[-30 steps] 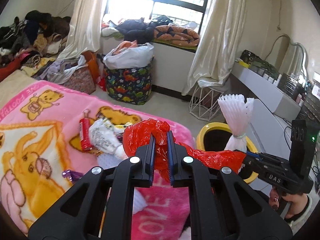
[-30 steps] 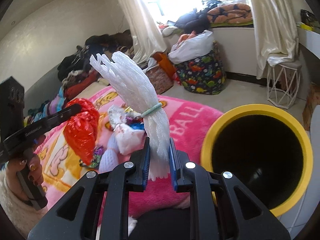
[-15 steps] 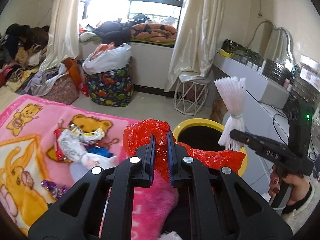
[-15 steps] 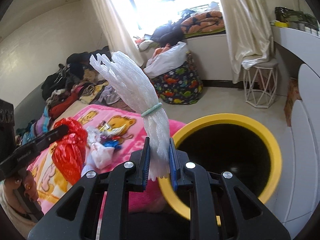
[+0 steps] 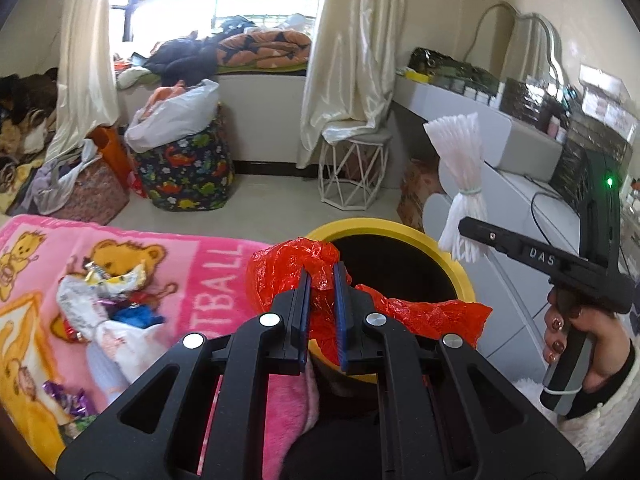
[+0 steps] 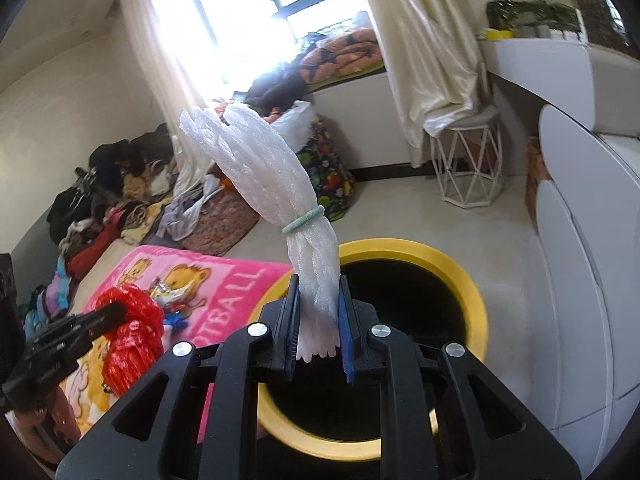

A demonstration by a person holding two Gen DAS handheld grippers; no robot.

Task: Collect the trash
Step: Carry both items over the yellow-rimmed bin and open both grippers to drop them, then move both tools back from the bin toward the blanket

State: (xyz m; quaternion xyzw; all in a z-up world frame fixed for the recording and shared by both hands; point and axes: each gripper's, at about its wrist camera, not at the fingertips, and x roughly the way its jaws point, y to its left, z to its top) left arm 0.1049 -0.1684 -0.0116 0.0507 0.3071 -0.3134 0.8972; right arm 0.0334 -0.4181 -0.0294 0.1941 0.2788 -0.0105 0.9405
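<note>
The left gripper is clamped on a crumpled red bag, which spills right over the near rim of the yellow bin; the bag hides part of that rim. The right gripper pinches the lower end of a white foam bundle, tied with a green band, over the bin's dark mouth, whose bottom cannot be seen. More trash lies blurred on the pink blanket at left, its pieces hard to tell apart. The right hand is cut off at the frame edge.
</note>
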